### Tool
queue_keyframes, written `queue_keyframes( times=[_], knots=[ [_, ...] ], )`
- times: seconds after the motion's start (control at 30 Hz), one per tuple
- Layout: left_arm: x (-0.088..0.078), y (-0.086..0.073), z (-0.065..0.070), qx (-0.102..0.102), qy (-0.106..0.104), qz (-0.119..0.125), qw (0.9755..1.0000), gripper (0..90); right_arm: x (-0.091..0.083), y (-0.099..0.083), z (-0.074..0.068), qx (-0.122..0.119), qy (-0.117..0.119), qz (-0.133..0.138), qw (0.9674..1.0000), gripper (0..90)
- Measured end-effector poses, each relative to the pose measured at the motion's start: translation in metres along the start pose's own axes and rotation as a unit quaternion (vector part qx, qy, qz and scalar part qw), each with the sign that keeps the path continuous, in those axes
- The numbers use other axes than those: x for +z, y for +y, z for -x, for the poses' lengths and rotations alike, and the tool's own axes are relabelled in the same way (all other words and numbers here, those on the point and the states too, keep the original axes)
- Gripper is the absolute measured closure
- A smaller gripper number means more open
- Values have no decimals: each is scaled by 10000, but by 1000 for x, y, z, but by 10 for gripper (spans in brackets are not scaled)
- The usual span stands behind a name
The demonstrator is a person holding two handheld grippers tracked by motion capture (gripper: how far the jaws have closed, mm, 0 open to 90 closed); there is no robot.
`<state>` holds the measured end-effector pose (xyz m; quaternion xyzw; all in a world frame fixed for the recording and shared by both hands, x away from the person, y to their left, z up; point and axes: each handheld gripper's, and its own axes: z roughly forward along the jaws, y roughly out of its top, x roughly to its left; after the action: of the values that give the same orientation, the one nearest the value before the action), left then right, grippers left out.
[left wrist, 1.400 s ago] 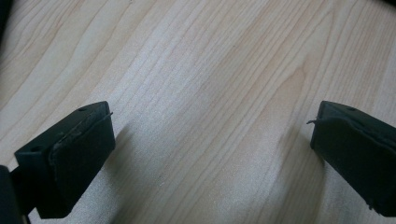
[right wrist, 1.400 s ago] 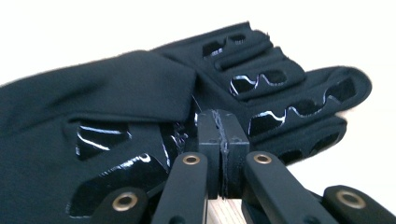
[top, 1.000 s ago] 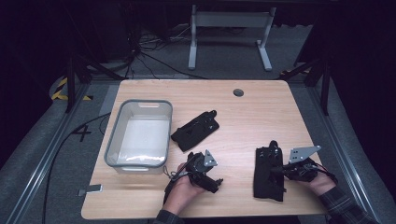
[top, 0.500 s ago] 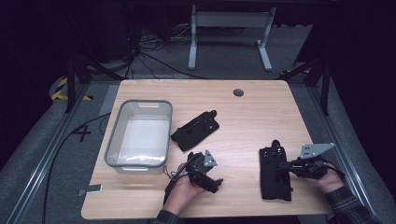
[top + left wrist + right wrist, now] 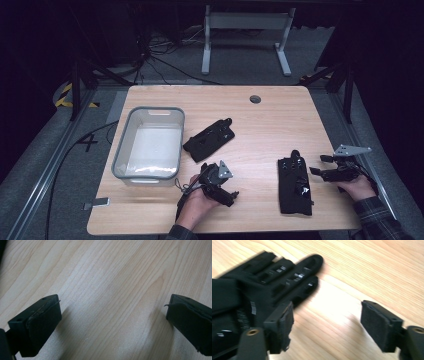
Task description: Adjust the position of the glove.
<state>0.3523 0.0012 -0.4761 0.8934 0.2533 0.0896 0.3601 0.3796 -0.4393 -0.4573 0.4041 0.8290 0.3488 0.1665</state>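
The right tongs (image 5: 320,165) hover low over the near right part of the table (image 5: 280,115), just right of a black glove (image 5: 294,184) that lies flat with its fingers pointing far. Their jaws have just been opening and now stand spread, with bare wood between them. In the right gripper view the glove (image 5: 257,287) sits just left of the left jaw, apart from the pads, its fingertips pointing up the frame. Only a narrow strip of bare wood lies between this hand and the right table edge.

The left tongs (image 5: 227,196) rest near the middle of the near edge, jaws spread wide; the left gripper view shows plain wood (image 5: 107,290) between them and nothing pinched.

A second black glove (image 5: 210,139) lies slantwise near the table's centre, just right of a clear plastic bin (image 5: 131,137) with a grey rim. The bin stands at the left side, its near wall close to the near left edge. Between the two gloves there is an open patch of wood, and the far right part of the table, around a round cable hole (image 5: 255,99), is open too.
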Motion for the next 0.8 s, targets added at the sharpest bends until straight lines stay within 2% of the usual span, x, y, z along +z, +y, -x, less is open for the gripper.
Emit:
queue_keyframes(
  times=[0.03,0.13,0.17,0.2,0.23,0.37,0.4,0.5,0.53,0.63,0.8],
  knots=[
    [-1,1,-1,-20,14,-30,10000,16,1,-1,1,11,-13,-14,10000,215],
    [-6,2,-4,-186,43,13,9998,174,3,-4,2,-34,-15,66,10000,174],
    [-7,4,-5,-234,54,-19,9997,200,4,-4,2,-71,-28,91,9999,157],
    [-9,5,-6,-269,69,-70,9996,246,5,-5,1,-135,-49,97,9999,149],
    [-9,7,-7,-267,67,-18,9996,297,5,-5,1,-156,-67,107,9998,146],
    [-13,18,-10,-212,206,71,9995,560,5,-6,1,-139,-51,143,9998,143],
    [-14,21,-12,-220,261,18,9994,654,5,-6,1,-140,-52,142,9998,143],
    [-14,29,-19,-332,393,16,9987,857,6,-6,1,-140,-52,142,9998,143],
    [-14,31,-22,-388,435,7,9983,895,6,-6,1,-143,-52,143,9998,143],
    [-14,38,-31,-523,606,-17,9968,898,6,-6,1,-142,-51,144,9998,143],
    [-13,46,-41,-620,873,19,9942,898,6,-6,1,-142,-51,143,9998,143]
  ],
)
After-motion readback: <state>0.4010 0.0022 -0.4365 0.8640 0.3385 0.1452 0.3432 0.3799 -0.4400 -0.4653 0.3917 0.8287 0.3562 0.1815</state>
